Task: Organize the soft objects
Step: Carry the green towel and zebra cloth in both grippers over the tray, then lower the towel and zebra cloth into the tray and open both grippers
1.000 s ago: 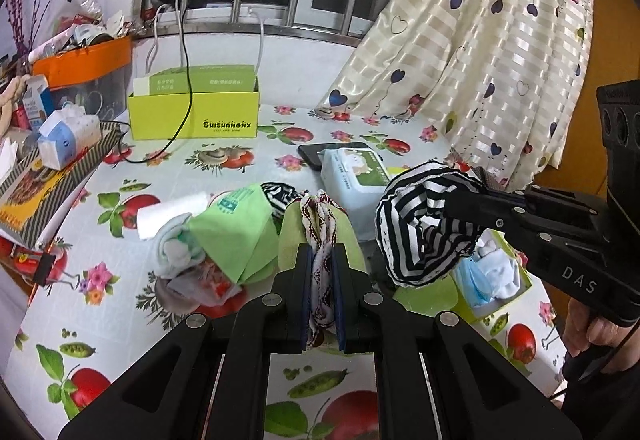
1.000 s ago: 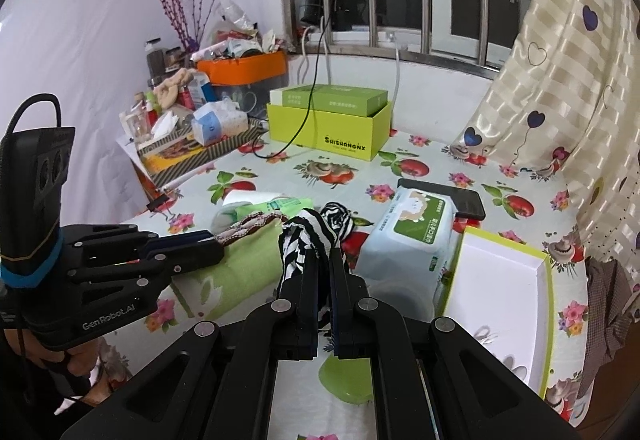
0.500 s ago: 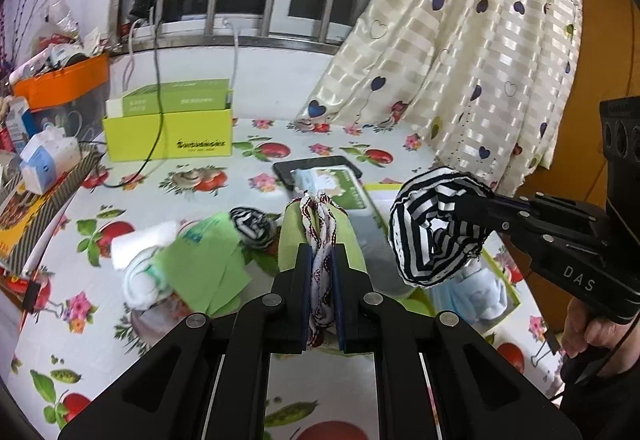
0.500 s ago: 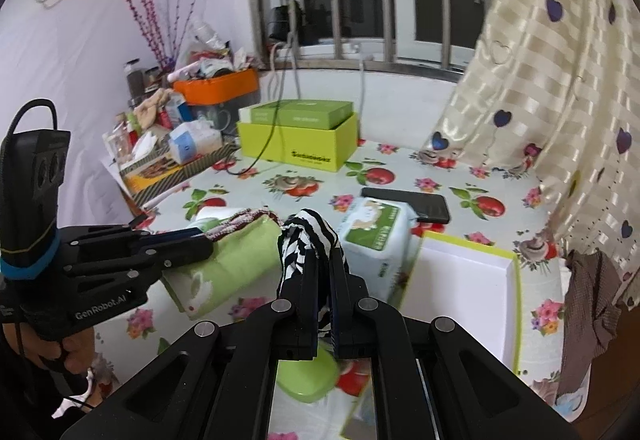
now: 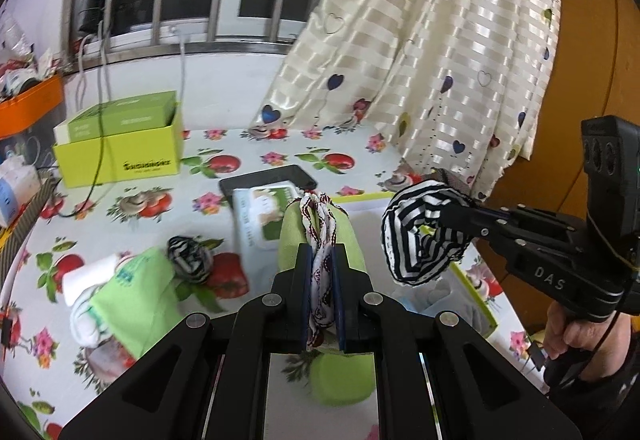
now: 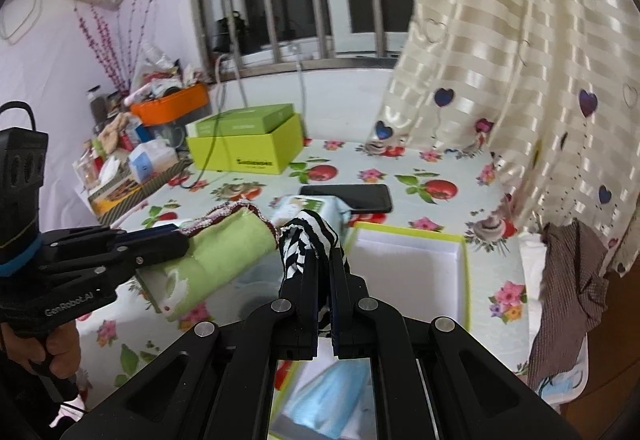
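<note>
Left fingers point(image 5: 323, 272) clamping green towel point(image 5: 352, 244), red-white trim; right fingers point(image 6: 323, 272) pinching bunched black-white striped cloth point(image 6: 308, 236).

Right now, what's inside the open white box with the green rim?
The white box shows bare white floor; light-blue cloth lies at its near end. The right hand-held gripper covers the rest.

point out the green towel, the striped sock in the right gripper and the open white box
green towel point(image 6: 224, 252), right wrist view, on its flat green side
striped sock point(image 5: 416, 240), left wrist view, on the bunched striped fabric
open white box point(image 6: 408, 272), right wrist view, on its bare white floor
</note>
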A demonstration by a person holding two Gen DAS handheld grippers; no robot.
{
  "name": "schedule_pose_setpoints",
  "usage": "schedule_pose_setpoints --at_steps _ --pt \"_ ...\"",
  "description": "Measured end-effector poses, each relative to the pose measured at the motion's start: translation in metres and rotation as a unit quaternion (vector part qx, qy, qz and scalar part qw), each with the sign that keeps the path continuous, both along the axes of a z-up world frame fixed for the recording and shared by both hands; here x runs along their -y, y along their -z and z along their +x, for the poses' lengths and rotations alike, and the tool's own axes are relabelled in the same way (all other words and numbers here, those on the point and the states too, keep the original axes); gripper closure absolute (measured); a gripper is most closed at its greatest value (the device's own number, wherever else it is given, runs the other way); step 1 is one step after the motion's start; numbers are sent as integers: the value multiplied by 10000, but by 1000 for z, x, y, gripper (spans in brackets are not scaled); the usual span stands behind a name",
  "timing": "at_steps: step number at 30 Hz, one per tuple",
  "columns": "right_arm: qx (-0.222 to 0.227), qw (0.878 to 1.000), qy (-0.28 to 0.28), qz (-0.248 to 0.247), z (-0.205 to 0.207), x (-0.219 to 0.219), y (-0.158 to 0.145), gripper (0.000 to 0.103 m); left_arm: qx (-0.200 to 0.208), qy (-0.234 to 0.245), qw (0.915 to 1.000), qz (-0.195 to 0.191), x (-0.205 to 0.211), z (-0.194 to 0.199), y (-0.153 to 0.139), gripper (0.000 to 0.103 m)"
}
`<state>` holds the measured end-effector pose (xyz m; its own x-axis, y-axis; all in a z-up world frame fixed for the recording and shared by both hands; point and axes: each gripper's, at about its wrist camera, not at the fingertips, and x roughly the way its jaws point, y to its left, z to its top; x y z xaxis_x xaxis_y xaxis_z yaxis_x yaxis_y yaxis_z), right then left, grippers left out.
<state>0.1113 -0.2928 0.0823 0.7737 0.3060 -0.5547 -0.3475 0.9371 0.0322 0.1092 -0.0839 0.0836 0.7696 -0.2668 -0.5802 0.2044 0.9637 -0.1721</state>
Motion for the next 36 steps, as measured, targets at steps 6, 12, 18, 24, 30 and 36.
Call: schedule_pose_setpoints --at_steps 6,12,18,24,30,36 --pt "-184 9994 265 156 18 34 16 98 -106 172 9998 39 24 19 4 93" --pt "-549 9969 490 267 40 59 45 98 -342 238 9991 58 42 41 18 93" --pt "-856 9934 696 299 54 78 70 98 -613 328 9975 102 60 59 35 93" --pt "-982 9910 886 199 58 88 83 88 -833 360 9957 211 79 73 50 93" --pt "-831 9900 1086 353 54 101 80 56 -1097 452 9924 337 93 83 65 93" --pt "-794 9910 1009 375 51 97 79 46 -1303 544 9893 355 98 86 75 91"
